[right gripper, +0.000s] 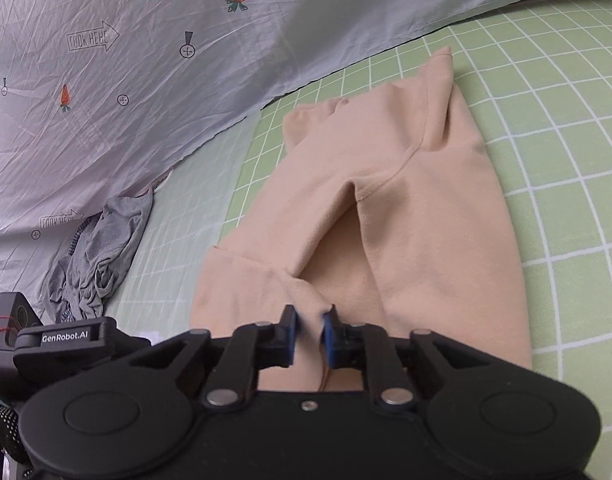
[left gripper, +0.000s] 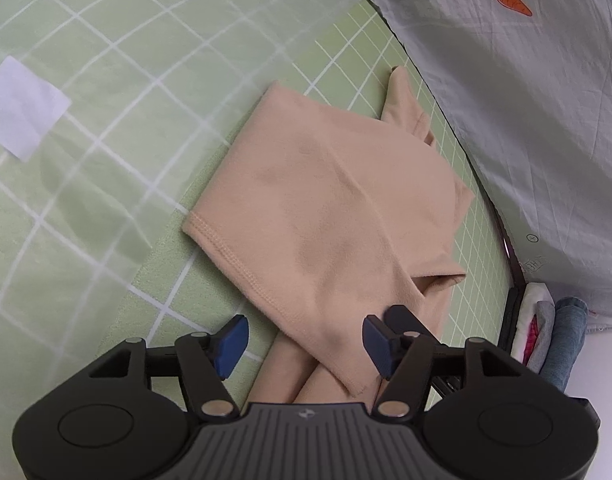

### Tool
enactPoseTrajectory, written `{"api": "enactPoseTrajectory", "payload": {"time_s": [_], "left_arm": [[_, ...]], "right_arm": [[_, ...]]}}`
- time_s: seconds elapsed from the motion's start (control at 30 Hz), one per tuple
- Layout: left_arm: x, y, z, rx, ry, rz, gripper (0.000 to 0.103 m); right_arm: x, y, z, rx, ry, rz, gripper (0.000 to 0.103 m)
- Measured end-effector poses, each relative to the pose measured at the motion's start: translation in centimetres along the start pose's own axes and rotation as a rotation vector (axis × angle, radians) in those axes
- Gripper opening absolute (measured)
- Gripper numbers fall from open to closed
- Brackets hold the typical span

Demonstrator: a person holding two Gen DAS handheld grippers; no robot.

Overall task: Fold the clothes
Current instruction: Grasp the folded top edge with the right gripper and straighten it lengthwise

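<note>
Beige pants (right gripper: 385, 208) lie on a green grid mat (right gripper: 545, 160). The right gripper (right gripper: 309, 330) is clamped on a pinch of their fabric; the left gripper (left gripper: 306, 344) hangs over them, jaws apart. The grey sheet (right gripper: 106, 80) reads "LOOK HERE"; a black device (right gripper: 66, 340) reads "GenRobot.AI".

I see the folded garment (left gripper: 325, 208) lying on the gridded mat (left gripper: 345, 60), which rests on the checked bedsheet (left gripper: 106, 80). A printed sheet (left gripper: 505, 100) hangs behind the mat. A paper square (left gripper: 22, 108) lies left on the bedsheet. In the right wrist view, crumpled clothing (right gripper: 98, 248) sits left of the garment.
</note>
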State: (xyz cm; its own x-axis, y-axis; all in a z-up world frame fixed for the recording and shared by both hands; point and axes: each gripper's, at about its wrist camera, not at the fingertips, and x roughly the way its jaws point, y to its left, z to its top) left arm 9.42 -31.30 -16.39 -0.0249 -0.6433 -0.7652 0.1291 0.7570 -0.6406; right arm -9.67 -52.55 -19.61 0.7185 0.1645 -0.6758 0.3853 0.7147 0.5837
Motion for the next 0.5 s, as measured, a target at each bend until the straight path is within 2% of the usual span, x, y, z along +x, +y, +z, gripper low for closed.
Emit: {"api": "enactPoseTrajectory", "payload": {"time_s": [0.1,0.2,0.27,0.5], "left_arm": [[-0.2,-1.3,-0.9,0.101,-0.001,0.099,0.064],[-0.9,-2.5,-2.4,0.204,-0.005,0.162,0.066],[-1.3,-2.9,-3.5,0.246,-0.005,0.169,0.07],[-2.3,-3.5,-7.5,0.369,0.003,0.188,0.071]], "right_arm": [[-0.6,0.8,-0.3,-0.017,-0.004,-0.011,0.004],[-2.2,1.6,-0.9,-0.029,-0.032,-0.001,0.004],[-3.4,2.2,-1.5,-0.034,-0.056,0.0,0.004],[-7.6,2.3,-4.6,-0.03,-0.12,-0.036,0.004]]}}
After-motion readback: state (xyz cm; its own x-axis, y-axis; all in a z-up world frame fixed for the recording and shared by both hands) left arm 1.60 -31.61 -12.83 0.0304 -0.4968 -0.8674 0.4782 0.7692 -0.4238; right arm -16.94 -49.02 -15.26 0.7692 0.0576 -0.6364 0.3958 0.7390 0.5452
